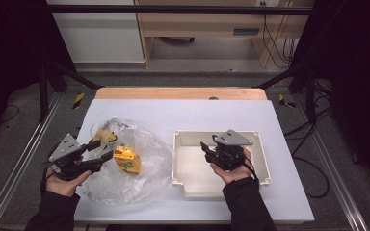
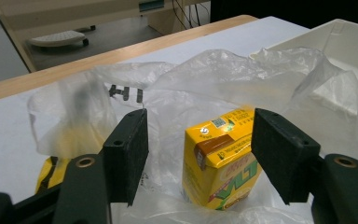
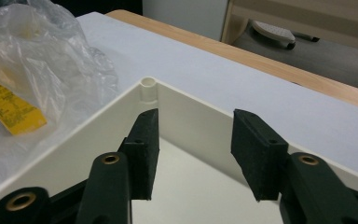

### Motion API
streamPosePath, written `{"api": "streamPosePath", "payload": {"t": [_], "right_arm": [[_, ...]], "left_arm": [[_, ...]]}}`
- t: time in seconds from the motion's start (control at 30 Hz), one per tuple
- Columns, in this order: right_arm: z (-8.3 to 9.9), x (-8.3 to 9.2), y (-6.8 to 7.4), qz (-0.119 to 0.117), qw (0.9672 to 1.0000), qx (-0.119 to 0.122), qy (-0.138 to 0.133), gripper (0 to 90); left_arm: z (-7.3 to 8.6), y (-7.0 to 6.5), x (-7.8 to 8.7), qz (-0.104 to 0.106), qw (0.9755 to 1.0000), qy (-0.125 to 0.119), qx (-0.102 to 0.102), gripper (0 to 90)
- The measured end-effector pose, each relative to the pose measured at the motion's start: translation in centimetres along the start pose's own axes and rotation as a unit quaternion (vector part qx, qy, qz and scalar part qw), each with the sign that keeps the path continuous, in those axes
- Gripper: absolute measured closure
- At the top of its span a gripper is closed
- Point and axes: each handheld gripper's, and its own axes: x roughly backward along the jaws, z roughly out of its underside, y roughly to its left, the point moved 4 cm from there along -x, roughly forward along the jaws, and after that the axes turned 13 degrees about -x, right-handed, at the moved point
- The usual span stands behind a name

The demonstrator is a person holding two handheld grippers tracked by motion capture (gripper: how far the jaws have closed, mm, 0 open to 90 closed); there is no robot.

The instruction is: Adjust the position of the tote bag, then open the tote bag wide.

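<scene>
Left gripper (image 2: pixel 198 156), fingers released, lines up on the yellow carton (image 2: pixel 219 161) in the plastic bag (image 1: pixel 139 159), while the right gripper (image 3: pixel 193 154) hangs released over the white tray (image 1: pixel 265 159), ready to receive it

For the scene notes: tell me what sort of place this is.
Probably a lab or workshop bench set up for recording. A table covered in white paper stands inside a dark metal frame, cables trail across the floor behind, and a person works with hand-held grippers.
</scene>
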Motion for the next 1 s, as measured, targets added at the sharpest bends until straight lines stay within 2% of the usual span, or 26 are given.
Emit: {"api": "streamPosePath", "payload": {"t": [0.23, 0.4, 0.43, 0.57, 0.6, 0.73, 1.0], "right_arm": [[1.8, 1.9, -2.7, -0.009, 0.9998, -0.014, 0.008, 43.2], [2.7, 2.6, -3.9, -0.006, 0.9996, -0.020, 0.017, 39.2], [2.9, 2.8, -4.5, -0.001, 0.9995, -0.023, 0.021, 37.4], [3.0, 3.4, -5.2, -0.002, 0.9990, -0.041, 0.016, 34.6], [3.1, 3.7, -5.6, -0.005, 0.9984, -0.053, 0.018, 32.8], [3.4, 4.4, -6.3, -0.016, 0.9968, -0.076, 0.018, 34.3], [3.7, 5.0, -6.7, -0.001, 0.9973, -0.072, 0.014, 31.8]], "left_arm": [[0.5, -0.3, -1.2, 0.013, 0.9999, 0.011, -0.001, 33.4], [1.0, -0.4, -2.1, 0.021, 0.9995, 0.021, -0.004, 31.6], [1.1, -0.5, -2.3, 0.023, 0.9994, 0.025, -0.006, 31.3], [1.3, -0.8, -3.0, 0.034, 0.9988, 0.032, -0.013, 30.5], [1.5, -0.9, -3.4, 0.040, 0.9983, 0.038, -0.017, 29.7], [1.6, -0.8, -3.7, 0.050, 0.9980, 0.037, -0.016, 26.8], [1.8, -1.0, -4.2, 0.070, 0.9967, 0.034, -0.023, 25.2]]}}
